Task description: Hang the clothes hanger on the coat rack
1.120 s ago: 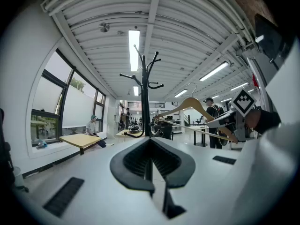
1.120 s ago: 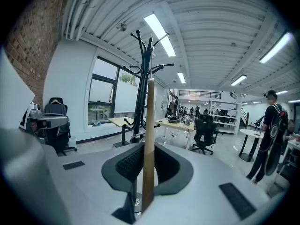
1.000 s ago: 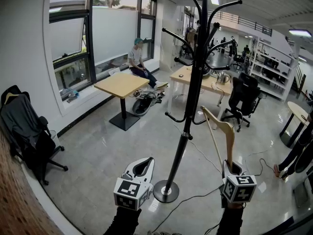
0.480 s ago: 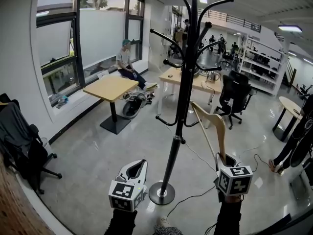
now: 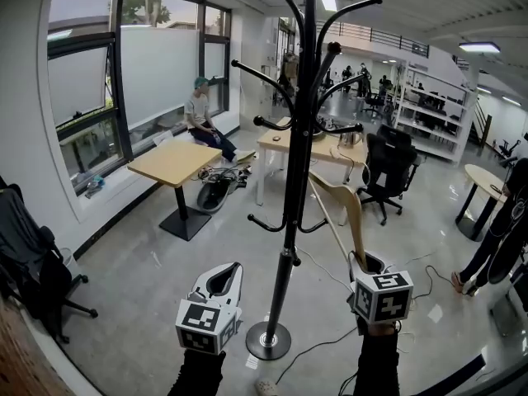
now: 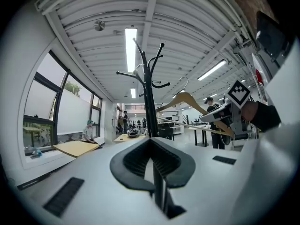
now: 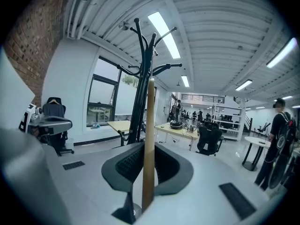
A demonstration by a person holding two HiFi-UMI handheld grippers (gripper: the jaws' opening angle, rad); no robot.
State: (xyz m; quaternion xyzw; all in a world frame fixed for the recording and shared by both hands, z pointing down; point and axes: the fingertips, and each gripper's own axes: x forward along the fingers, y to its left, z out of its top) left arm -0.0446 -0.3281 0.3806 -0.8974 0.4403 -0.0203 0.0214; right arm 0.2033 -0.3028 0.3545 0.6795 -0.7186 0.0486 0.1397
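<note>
The black coat rack (image 5: 289, 221) stands on the floor in front of me, with curved hooks at several heights and a round base (image 5: 270, 340). My right gripper (image 5: 363, 261) is to the right of the pole, shut on the lower end of a wooden clothes hanger (image 5: 351, 213) that points up and away towards the lower hooks. In the right gripper view the hanger's wood (image 7: 149, 139) runs up between the pads, in front of the rack (image 7: 140, 102). My left gripper (image 5: 229, 271) is left of the pole, shut and holding nothing. Its view shows the rack (image 6: 149, 107) and the hanger (image 6: 185, 100).
A wooden table (image 5: 177, 159) and a seated person (image 5: 202, 118) are by the window at the left. An office chair with dark clothes (image 5: 33, 258) is at the far left. A white desk (image 5: 330, 143) and black chair (image 5: 388, 167) stand behind the rack. A cable (image 5: 322, 341) crosses the floor.
The rack now stands nearer and further left in the head view. Both grippers have shifted slightly left, the hanger moving with the right one and staying right of the pole.
</note>
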